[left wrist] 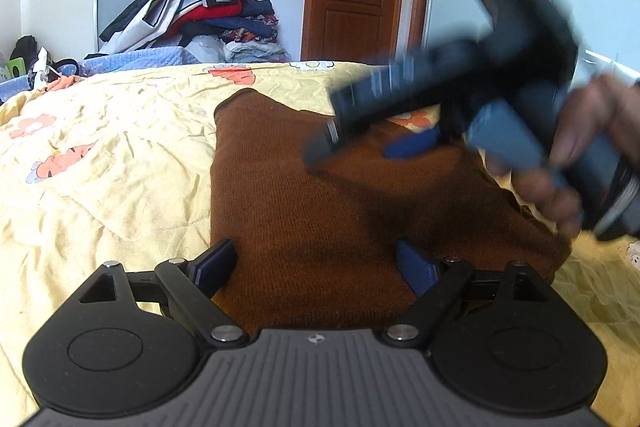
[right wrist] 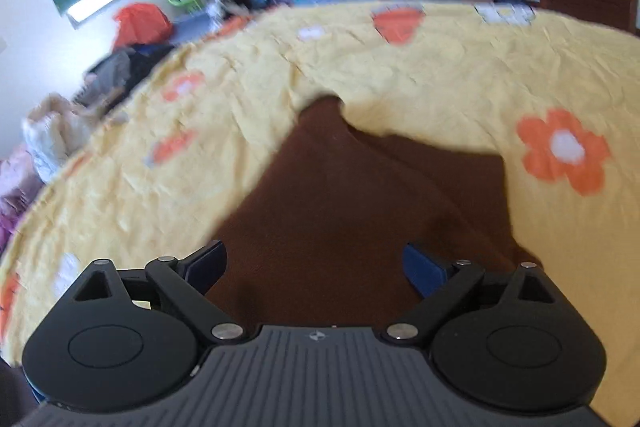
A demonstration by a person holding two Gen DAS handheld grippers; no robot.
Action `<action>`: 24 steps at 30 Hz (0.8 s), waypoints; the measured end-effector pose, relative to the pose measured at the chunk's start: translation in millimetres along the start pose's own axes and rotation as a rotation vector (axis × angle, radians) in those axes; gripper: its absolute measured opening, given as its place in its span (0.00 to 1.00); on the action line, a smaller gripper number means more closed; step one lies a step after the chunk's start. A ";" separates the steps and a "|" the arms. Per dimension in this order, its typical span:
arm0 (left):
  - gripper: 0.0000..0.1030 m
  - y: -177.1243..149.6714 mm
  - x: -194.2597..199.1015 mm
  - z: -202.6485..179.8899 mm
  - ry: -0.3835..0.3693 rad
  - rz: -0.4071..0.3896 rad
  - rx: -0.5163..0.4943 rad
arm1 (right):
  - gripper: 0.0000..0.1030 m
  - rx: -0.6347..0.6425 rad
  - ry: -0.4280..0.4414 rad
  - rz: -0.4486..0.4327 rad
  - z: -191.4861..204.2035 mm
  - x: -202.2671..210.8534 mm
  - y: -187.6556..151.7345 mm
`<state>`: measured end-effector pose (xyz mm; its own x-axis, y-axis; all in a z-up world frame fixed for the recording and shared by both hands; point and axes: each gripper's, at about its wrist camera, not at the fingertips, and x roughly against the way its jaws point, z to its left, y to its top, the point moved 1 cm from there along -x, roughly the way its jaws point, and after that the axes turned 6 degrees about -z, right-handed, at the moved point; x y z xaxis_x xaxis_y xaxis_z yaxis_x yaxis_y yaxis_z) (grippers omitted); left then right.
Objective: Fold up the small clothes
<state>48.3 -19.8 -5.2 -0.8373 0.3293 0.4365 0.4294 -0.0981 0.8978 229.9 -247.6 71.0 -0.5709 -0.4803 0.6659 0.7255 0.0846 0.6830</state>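
Both tools gape wide, gripping nothing: the left tool [left wrist: 316, 263] hovers over the brown knit garment [left wrist: 288, 195] on the yellow bed quilt [left wrist: 100, 155], the right tool [right wrist: 316, 265] (blurred) just above it too.

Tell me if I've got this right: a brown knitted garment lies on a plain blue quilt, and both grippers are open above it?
Not quite: the quilt is yellow with orange flowers, as the right wrist view shows. The brown garment and open left gripper and right gripper are right.
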 end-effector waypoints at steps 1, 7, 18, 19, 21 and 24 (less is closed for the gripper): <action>0.86 0.2 -0.4 -0.9 0.003 0.001 -0.003 | 0.95 -0.008 -0.019 0.020 -8.1 -7.9 -7.2; 0.87 6.3 17.3 11.5 0.020 0.018 0.072 | 0.89 0.016 -0.018 -0.029 -6.8 5.8 -15.7; 0.86 7.2 10.5 80.0 -0.141 0.196 0.619 | 0.96 -0.215 -0.044 -0.122 -41.9 97.0 -70.5; 0.86 6.3 8.7 79.7 -0.166 0.203 0.639 | 0.96 -0.238 -0.042 -0.112 -46.4 97.3 -75.8; 0.85 4.7 5.6 76.8 -0.184 0.212 0.661 | 0.96 -0.282 -0.018 -0.075 -52.5 94.8 -86.4; 0.48 7.6 -2.3 71.2 -0.153 0.246 0.633 | 0.95 -0.266 0.021 -0.049 -43.7 86.0 -95.5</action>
<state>77.6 45.5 -3.7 -0.6532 0.5008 0.5679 0.7542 0.3642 0.5463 128.3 -335.1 49.9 -0.6015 -0.4960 0.6262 0.7745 -0.1700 0.6093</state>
